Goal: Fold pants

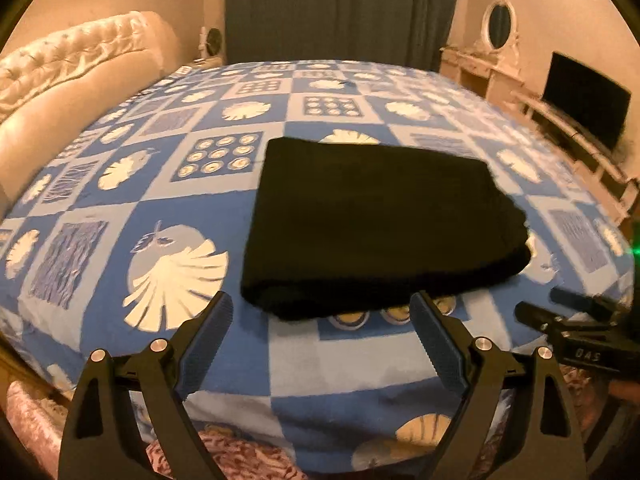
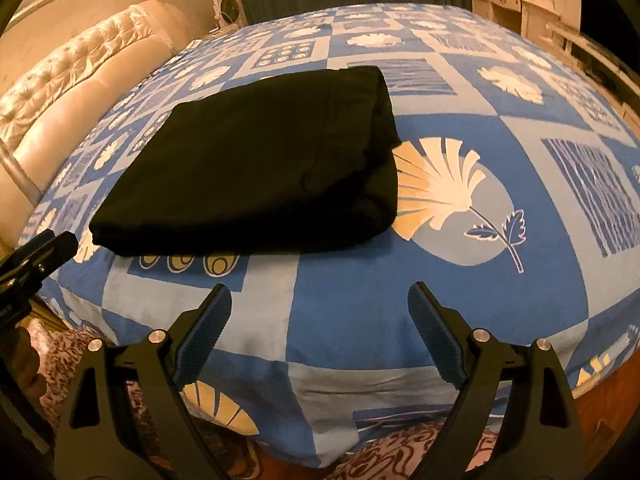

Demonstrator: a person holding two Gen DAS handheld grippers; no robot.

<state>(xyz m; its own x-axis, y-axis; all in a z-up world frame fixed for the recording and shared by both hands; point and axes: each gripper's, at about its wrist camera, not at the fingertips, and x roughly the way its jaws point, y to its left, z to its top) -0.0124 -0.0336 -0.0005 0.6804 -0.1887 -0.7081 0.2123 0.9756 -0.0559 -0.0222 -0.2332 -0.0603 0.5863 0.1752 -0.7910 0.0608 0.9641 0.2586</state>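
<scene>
Item: black pants (image 1: pixel 380 220), folded into a thick rectangle, lying on the bed (image 2: pixel 400 300) just back from its near edge. Long axis: across the bed, left to right. Left hand-held gripper (image 1: pixel 322 344): released, empty, the bundle's near edge straight ahead and nearer. Right hand-held gripper (image 2: pixel 320 332): released, empty, bundle ahead and leftward. Indistinct: layers, waistband and hems lost in the black cloth.

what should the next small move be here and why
Probably just draw both grippers back. The black pants already lie as a compact folded rectangle on the bedspread, and the left gripper and right gripper are open, empty, and short of the near edge.
</scene>
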